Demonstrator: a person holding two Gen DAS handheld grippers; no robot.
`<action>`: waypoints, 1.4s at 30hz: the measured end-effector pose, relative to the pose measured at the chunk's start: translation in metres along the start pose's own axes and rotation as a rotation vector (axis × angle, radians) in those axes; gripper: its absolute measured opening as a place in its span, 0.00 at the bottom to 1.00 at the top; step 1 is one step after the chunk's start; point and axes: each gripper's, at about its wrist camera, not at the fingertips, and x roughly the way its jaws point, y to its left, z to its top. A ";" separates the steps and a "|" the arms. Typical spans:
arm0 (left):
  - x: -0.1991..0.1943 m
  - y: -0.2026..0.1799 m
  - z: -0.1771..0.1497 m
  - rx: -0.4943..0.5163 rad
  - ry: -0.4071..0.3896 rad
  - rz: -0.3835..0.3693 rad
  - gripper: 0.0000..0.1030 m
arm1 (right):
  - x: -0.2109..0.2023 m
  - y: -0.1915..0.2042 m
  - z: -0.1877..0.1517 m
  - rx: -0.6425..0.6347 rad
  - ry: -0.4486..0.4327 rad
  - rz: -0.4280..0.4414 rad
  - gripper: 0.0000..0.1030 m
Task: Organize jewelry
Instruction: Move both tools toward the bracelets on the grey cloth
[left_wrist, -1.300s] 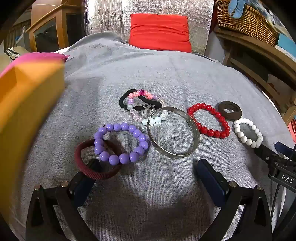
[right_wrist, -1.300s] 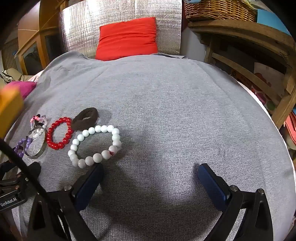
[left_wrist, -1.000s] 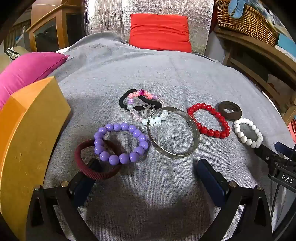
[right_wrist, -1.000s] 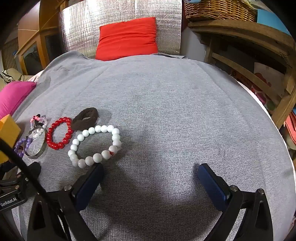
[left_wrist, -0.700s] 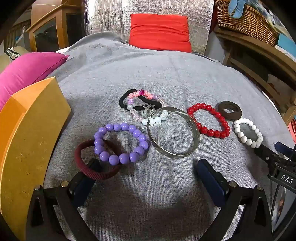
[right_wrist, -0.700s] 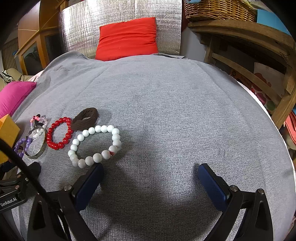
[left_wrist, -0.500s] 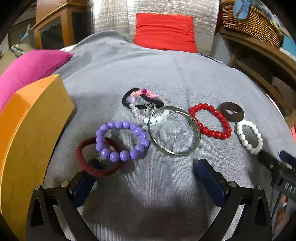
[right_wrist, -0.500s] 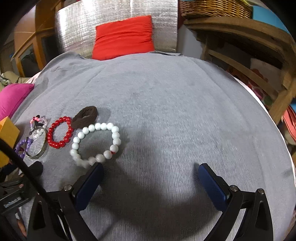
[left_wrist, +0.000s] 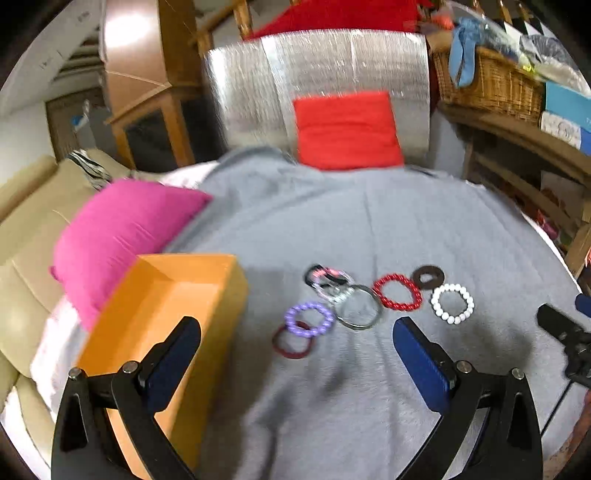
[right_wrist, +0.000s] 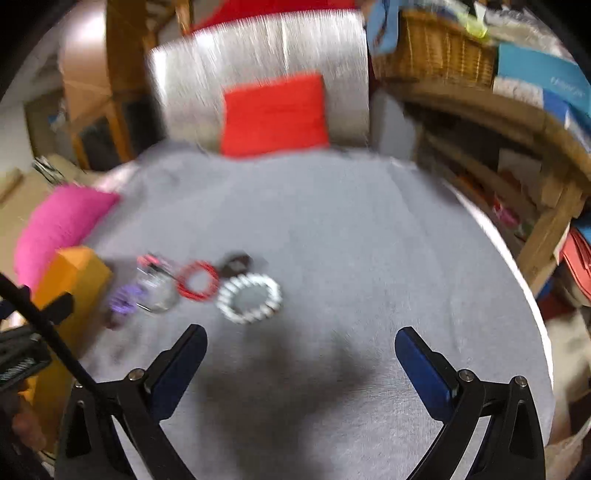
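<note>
We hold both tools raised above the counter (left_wrist: 369, 221), each with jaws spread wide and nothing gripped: the left tool (left_wrist: 295, 354) and the right tool (right_wrist: 301, 363). Ahead of the left tool lie the bracelets in a loose cluster: purple beads (left_wrist: 309, 319), a metal bangle (left_wrist: 359, 307), red beads (left_wrist: 397, 292), white beads (left_wrist: 452, 303). The orange box (left_wrist: 166, 314) sits open to its left, likely their destination, within easy reach.
</note>
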 end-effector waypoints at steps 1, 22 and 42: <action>-0.011 0.005 0.000 -0.009 -0.015 0.000 1.00 | -0.011 0.001 0.000 0.008 -0.027 0.017 1.00; -0.009 0.038 0.000 -0.044 -0.042 0.053 1.00 | -0.012 0.045 0.010 0.032 -0.060 0.059 1.00; -0.001 0.039 -0.004 -0.050 -0.036 0.069 1.00 | -0.009 0.042 0.011 0.038 -0.056 0.051 1.00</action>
